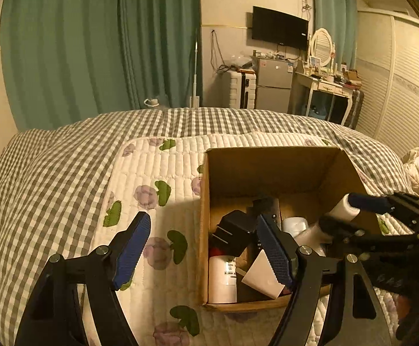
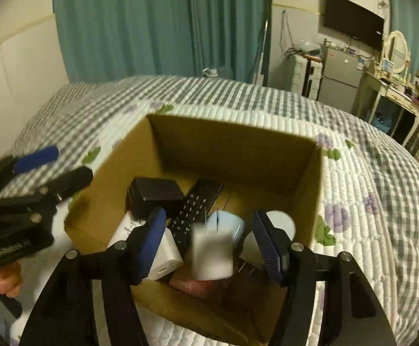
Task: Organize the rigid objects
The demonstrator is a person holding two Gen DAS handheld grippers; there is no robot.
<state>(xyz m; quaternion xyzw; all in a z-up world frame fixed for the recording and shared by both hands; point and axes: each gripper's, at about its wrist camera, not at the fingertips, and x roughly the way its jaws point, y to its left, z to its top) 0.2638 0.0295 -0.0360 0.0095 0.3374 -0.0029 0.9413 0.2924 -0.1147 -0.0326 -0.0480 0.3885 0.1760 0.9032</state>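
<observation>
A cardboard box (image 1: 229, 164) (image 2: 232, 144) sits on the bed and holds several rigid items: a black charger (image 1: 234, 232) (image 2: 154, 196), a black remote (image 2: 195, 210), a white bottle (image 1: 222, 279) and white adapters (image 2: 166, 255). My left gripper (image 1: 206, 250) is open and empty, over the box's left wall. My right gripper (image 2: 209, 245) is open above the box. A blurred white block (image 2: 211, 253) is between its fingers, not gripped. In the left wrist view the right gripper (image 1: 345, 210) has a white cylinder (image 1: 343, 209) between its fingers.
The bed has a white floral quilt (image 1: 152, 178) over a grey checked cover (image 1: 36, 167). Green curtains (image 1: 94, 43), a small fridge (image 1: 273, 83), a dressing table (image 1: 324, 86) and a wardrobe (image 1: 396, 80) stand beyond the bed.
</observation>
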